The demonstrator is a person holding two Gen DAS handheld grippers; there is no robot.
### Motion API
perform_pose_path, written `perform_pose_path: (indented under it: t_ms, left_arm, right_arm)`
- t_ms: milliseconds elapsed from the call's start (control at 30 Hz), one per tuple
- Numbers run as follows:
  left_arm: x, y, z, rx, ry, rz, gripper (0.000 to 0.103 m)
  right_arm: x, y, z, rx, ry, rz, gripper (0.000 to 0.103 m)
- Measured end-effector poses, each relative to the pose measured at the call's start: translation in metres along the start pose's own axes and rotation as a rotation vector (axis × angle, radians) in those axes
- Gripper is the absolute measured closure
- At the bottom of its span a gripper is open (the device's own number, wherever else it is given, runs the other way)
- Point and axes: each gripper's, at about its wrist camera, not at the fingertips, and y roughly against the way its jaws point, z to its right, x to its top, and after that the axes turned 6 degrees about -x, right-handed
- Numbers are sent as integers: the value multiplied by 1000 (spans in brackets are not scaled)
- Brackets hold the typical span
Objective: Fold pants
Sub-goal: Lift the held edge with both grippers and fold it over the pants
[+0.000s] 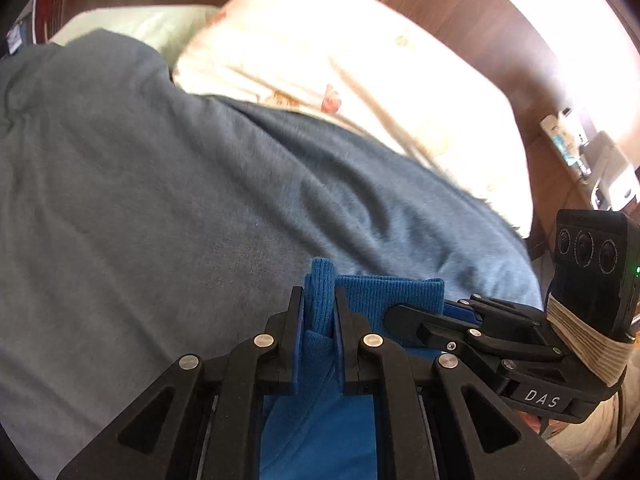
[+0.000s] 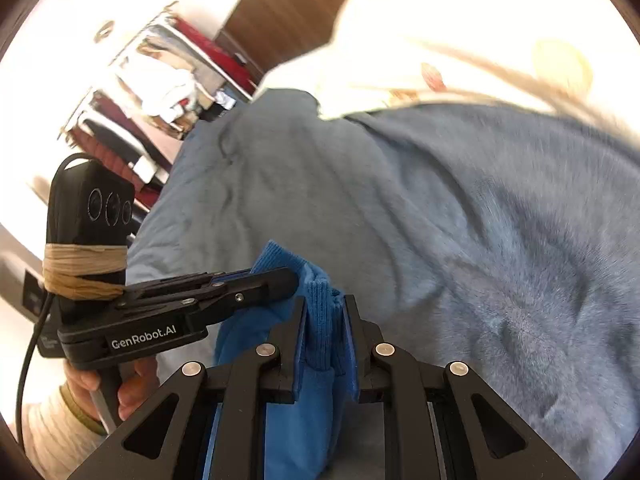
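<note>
Both grippers pinched the blue pants' [image 1: 320,320] ribbed cuff above the grey bed [image 1: 160,200]: left gripper [image 2: 256,284], marked "GenRobot.AI", and right gripper [image 1: 416,320], marked "DAS", fingers clamped on fabric.

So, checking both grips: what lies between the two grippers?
A short stretch of the blue pants' ribbed band, seen in the left wrist view.

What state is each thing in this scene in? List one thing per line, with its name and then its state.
Left gripper: shut on the ribbed band of the pants.
Right gripper: shut on the same band, close beside the left one.
Pants: blue, bunched, hanging from both grippers.
Blanket: grey, spread over the bed, creased.
Pillow: cream, lying at the head of the bed.
</note>
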Motion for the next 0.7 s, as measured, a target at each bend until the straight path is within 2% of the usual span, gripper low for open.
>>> perform_pose_path:
  t_ms: [233, 400, 700]
  left_arm:
    - [-17, 47, 8, -10, -41, 24, 89]
    - [-35, 66, 14, 0, -94, 16, 89]
    - [-102, 91, 1, 19, -78, 0, 89]
  right_arm:
    - [-8, 35, -47, -8, 148, 40, 86]
    - [-31, 53, -86, -34, 278, 56, 86]
    - [-92, 65, -135, -55, 440, 31, 86]
